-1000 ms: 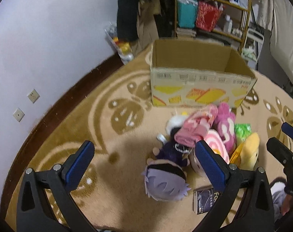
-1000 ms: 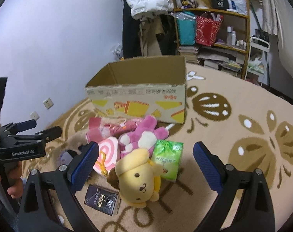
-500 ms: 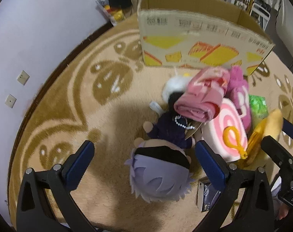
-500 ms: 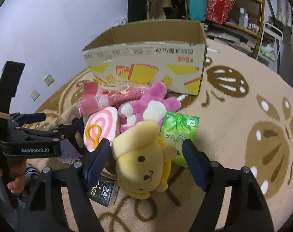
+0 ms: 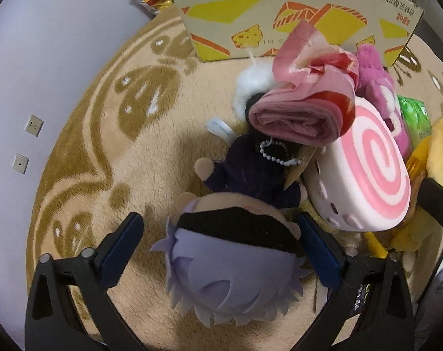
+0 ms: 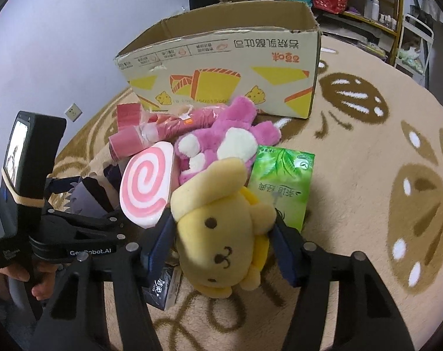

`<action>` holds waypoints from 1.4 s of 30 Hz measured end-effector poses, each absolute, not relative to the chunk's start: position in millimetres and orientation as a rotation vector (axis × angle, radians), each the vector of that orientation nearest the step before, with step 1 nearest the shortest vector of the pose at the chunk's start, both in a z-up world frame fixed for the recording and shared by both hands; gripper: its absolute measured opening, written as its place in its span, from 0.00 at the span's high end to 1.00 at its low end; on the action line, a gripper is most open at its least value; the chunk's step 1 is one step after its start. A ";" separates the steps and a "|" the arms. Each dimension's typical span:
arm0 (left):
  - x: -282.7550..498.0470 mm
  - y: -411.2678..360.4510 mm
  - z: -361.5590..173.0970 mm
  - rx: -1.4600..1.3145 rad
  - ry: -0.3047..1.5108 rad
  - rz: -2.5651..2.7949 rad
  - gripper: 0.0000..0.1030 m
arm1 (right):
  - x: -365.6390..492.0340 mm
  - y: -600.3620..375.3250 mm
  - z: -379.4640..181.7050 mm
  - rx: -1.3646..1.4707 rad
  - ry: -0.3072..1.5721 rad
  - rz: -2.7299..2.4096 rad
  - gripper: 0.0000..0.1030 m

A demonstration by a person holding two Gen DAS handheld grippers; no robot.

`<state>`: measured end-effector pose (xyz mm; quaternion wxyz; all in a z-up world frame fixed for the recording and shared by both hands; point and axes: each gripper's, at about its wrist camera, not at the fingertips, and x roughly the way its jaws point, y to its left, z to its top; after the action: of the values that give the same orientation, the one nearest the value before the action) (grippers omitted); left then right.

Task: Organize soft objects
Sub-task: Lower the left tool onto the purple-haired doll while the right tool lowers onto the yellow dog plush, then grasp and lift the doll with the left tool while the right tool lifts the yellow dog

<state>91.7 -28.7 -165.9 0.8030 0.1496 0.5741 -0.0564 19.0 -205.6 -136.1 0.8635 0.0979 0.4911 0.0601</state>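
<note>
Yellow plush (image 6: 221,234) clamped in right hand-held gripper (image 6: 224,248), jaws just closing; left (image 5: 221,251) released.

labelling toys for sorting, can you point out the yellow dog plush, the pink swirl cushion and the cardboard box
yellow dog plush (image 6: 221,234), right wrist view, on its face
pink swirl cushion (image 5: 370,169), left wrist view, on the spiral face
cardboard box (image 6: 221,67), right wrist view, on the printed front wall

Right gripper (image 6: 221,244) jaws just closing around yellow dog plush (image 6: 221,234), pads against its head sides. Green tissue pack (image 6: 283,184) just right, pink swirl cushion (image 6: 147,184) left, pink plush (image 6: 221,143) behind. Cardboard box (image 6: 221,67) farther back. Left gripper (image 6: 84,204) at far left.
</note>
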 end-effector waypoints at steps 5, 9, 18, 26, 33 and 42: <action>91.1 -24.4 -162.8 0.262 1.241 -0.178 0.38 | 15.8 -210.2 -127.7 0.208 0.999 0.096 0.38; 86.2 -27.6 -157.9 0.310 1.218 -0.150 0.40 | 12.8 -218.7 -121.4 0.224 0.968 0.061 0.39; 68.7 -1.2 -100.8 0.200 1.089 -0.027 0.40 | 2.4 -225.8 -95.5 0.240 0.855 0.039 0.40; 46.0 11.7 -46.0 0.134 0.896 -0.001 0.40 | -10.2 -227.0 -68.0 0.234 0.756 0.029 0.40; 47.0 16.7 -3.7 0.156 0.719 0.042 0.40 | -17.0 -229.3 -36.5 0.230 0.629 0.014 0.40; 68.9 23.3 49.2 0.137 0.557 0.062 0.40 | 3.0 -227.7 -14.1 0.191 0.571 -0.002 0.40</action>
<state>68.8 23.3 49.2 0.9587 0.0675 0.2744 0.0306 3.0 -227.7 -14.1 0.9550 0.0942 0.2812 -0.0011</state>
